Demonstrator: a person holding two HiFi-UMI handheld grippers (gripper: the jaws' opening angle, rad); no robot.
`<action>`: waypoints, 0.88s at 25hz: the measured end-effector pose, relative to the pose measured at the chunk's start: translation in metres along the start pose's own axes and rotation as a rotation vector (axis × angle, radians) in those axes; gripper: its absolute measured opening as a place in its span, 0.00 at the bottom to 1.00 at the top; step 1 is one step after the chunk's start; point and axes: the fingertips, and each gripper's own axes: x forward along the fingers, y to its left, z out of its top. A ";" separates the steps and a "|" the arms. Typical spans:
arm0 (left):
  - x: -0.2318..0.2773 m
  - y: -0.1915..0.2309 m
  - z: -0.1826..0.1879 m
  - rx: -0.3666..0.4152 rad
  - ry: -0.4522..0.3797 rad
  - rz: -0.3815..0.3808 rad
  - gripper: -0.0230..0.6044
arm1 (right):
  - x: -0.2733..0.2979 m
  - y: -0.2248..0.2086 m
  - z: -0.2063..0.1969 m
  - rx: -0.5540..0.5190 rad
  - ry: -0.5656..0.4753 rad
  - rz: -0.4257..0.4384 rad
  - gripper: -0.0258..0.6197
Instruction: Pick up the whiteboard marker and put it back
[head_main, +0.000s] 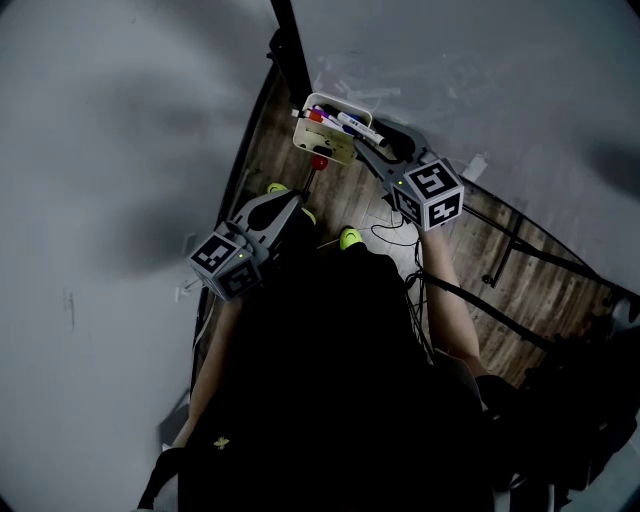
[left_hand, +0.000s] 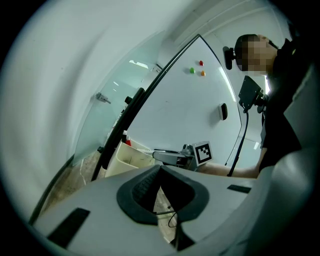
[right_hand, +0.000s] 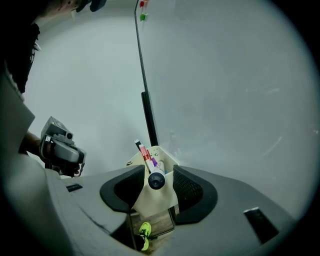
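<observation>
My right gripper gapes around a whiteboard marker lying in the cream holder among other markers; left gripper closed, empty.

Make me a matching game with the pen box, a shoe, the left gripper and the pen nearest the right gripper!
Things:
1. pen box
2. shoe
3. left gripper
4. nearest pen

Colour, place or state:
a. between the right gripper's open jaws
b. jaws together, nothing held
c. cream
d. neon yellow-green

Pairs: 1-c, 2-d, 3-b, 4-a
</observation>
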 end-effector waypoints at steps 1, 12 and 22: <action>0.000 -0.001 0.000 -0.001 0.000 -0.001 0.07 | 0.000 0.001 0.001 -0.001 -0.003 0.002 0.31; -0.001 -0.006 -0.001 0.001 -0.002 -0.013 0.07 | -0.004 0.002 0.005 -0.010 -0.016 -0.005 0.15; -0.006 -0.006 -0.002 0.007 -0.006 -0.011 0.07 | -0.009 -0.001 0.010 0.034 -0.041 -0.019 0.15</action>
